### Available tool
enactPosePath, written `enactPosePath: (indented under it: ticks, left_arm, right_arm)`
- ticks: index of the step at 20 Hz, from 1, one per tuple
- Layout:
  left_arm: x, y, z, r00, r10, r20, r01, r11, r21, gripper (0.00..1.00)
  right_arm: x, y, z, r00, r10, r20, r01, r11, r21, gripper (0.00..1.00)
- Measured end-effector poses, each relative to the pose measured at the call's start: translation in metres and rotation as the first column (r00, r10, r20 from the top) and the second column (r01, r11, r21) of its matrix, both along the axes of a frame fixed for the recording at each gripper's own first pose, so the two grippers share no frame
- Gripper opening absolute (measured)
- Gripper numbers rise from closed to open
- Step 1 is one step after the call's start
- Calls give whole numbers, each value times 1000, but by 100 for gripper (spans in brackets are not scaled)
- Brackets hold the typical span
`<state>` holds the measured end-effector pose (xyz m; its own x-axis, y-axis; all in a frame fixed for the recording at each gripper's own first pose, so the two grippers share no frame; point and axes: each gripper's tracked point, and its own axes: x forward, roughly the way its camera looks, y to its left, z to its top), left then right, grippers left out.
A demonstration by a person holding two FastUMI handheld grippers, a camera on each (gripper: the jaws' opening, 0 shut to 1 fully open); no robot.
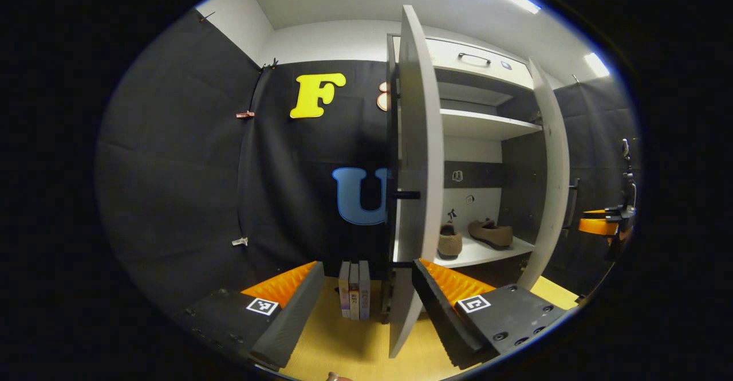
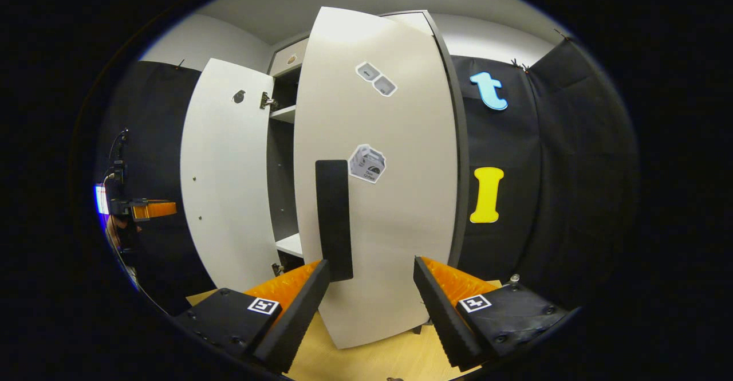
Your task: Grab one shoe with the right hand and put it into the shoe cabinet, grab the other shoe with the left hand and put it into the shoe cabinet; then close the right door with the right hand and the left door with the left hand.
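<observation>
A: Left gripper view: left tongs (image 1: 366, 301) spread, holding nothing, just before the edge of the left door (image 1: 417, 157).
B: Shoes?
A: Both shoes (image 1: 450, 241) (image 1: 491, 233) sit on the cabinet's lower shelf (image 1: 487, 253).
B: Right side?
A: Right tongs (image 2: 371, 303) spread, empty, close before the right door (image 2: 395, 197), near its dark handle (image 2: 334, 219). Both doors ajar.
</observation>
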<state>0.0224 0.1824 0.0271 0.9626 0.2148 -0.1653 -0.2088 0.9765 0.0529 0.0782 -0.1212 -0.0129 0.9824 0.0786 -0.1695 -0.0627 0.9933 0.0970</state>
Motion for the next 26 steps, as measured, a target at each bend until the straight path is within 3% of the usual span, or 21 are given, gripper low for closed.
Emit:
enactPosePath:
  ticks: [8, 12, 16, 19, 20, 23, 26]
  left_arm:
    - [20, -4, 5, 999, -33, 28, 33, 999, -5, 94]
    - [27, -11, 4, 998, -40, 40, 42, 998, -48, 93]
    - [29, -27, 3, 999, -27, 36, 28, 1000, -15, 93]
    - [38, -53, 0, 998, -58, 39, 59, 998, -28, 89]
    - [42, -64, -1, 996, -75, 47, 77, 996, -41, 93]
    - [63, -100, -6, 989, -131, 63, 136, 988, -75, 93]
    - [89, -142, -10, 977, -201, 71, 205, 977, -54, 93]
  right_arm:
    - [-3, -21, -8, 997, -68, -26, 68, 997, 21, 98]
    - [3, -16, -11, 998, -53, -34, 55, 997, 53, 99]
    - [8, -17, -18, 998, -38, -46, 40, 999, 35, 99]
    - [15, -16, -18, 999, -14, -42, 16, 999, 51, 99]
    - [17, -17, -18, 999, -8, -40, 10, 999, 53, 99]
    - [21, -21, -20, 999, 12, -40, -9, 998, 67, 99]
    - [20, -28, -21, 999, 28, -38, -25, 997, 79, 99]
